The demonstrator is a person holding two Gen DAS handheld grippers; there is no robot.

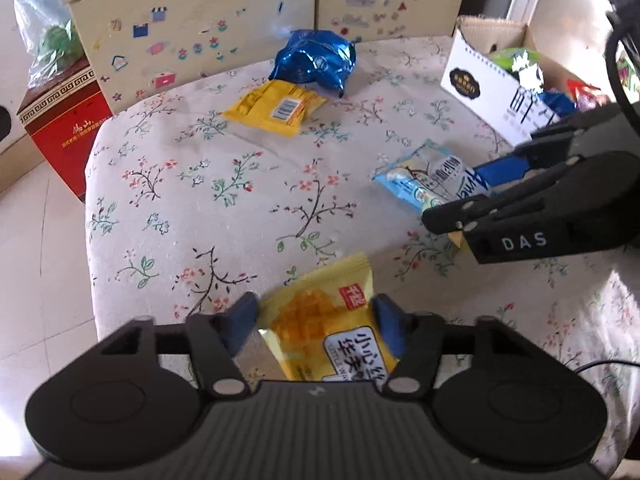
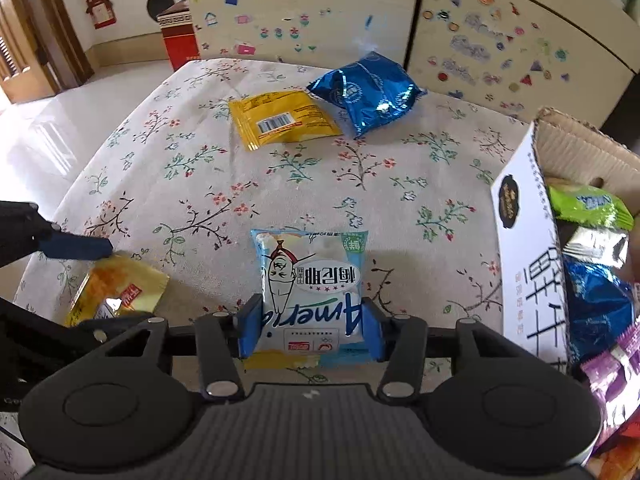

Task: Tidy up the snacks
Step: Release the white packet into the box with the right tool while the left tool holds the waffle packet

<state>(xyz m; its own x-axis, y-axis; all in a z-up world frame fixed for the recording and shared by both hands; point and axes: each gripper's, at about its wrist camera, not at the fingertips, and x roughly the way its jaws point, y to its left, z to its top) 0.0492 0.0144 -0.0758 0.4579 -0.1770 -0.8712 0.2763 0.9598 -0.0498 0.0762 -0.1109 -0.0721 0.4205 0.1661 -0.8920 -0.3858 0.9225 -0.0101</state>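
Note:
My left gripper [image 1: 316,320] is shut on a yellow snack pouch [image 1: 320,316] at the near edge of the floral table; the pouch also shows in the right wrist view [image 2: 120,288]. My right gripper [image 2: 310,326] is shut on a light-blue snack packet [image 2: 310,276], also seen in the left wrist view [image 1: 424,176], where the right gripper [image 1: 472,196] reaches in from the right. A yellow flat packet [image 2: 280,118] and a blue foil bag [image 2: 368,88] lie at the far side of the table.
An open cardboard box [image 2: 524,240] holding several snack bags stands at the right edge of the table. A stickered cabinet [image 2: 320,8] stands behind the table. A red box [image 1: 60,120] sits on the floor to the left.

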